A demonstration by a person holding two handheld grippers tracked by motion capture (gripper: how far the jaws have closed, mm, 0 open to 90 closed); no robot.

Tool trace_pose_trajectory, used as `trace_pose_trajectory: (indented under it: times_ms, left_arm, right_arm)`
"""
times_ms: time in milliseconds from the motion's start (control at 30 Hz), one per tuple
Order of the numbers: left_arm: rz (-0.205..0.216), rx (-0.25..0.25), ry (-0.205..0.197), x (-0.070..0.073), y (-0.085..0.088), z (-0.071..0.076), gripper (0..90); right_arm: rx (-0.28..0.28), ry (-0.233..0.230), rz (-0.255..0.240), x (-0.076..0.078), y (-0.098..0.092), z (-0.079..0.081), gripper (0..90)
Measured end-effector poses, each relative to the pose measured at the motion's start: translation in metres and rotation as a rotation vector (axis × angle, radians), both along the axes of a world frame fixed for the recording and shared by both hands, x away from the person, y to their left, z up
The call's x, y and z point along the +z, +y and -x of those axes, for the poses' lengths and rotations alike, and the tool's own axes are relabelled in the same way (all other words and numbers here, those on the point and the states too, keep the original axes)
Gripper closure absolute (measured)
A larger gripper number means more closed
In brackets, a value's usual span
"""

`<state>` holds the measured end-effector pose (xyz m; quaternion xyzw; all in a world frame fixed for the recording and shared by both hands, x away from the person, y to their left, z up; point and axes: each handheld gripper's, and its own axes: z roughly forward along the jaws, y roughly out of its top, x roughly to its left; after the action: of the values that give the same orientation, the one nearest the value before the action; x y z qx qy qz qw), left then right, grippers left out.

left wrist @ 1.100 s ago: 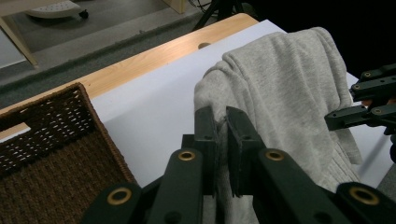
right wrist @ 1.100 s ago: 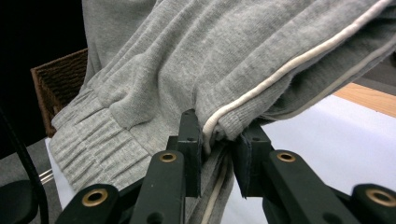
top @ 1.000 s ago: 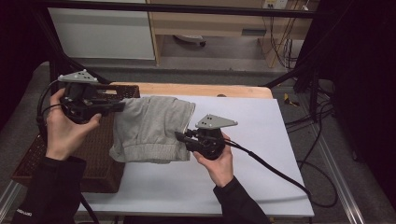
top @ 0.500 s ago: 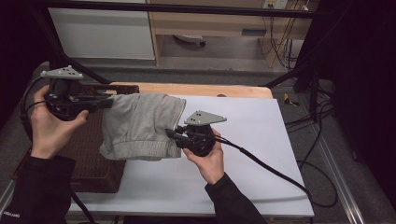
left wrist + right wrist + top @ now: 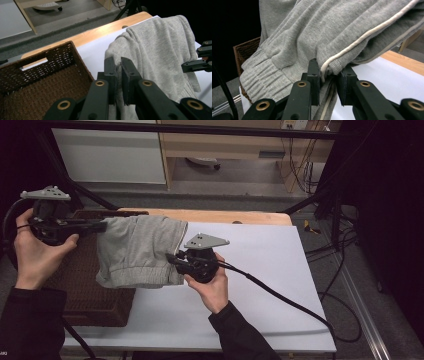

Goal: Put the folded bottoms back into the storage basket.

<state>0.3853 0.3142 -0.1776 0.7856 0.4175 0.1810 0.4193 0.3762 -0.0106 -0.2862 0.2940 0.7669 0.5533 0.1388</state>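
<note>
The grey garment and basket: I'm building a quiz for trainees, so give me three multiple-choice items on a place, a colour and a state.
1. Where does the wicker basket stand?
A. at the table's left end
B. at its right end
C. on the floor

2. What colour is the garment?
A. red
B. grey
C. blue

3. How is the garment held?
A. by no gripper
B. by one gripper
C. by both grippers

Answers: 1 A, the high view shows it under the left gripper. 2 B, grey knit with a pale stripe. 3 C, the left gripper and the right gripper each pinch an edge.
</note>
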Motion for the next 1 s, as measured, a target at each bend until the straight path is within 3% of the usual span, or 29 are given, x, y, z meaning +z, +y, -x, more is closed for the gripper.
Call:
trace_pose_trajectory:
  times_ms: [1000]
  left_arm:
    - [-0.002, 0.09, -0.003, 0.002, 0.051, -0.002, 83.7]
  right_arm:
    - [0.04, -0.002, -0.004, 0.003, 0.053, -0.012, 75.0]
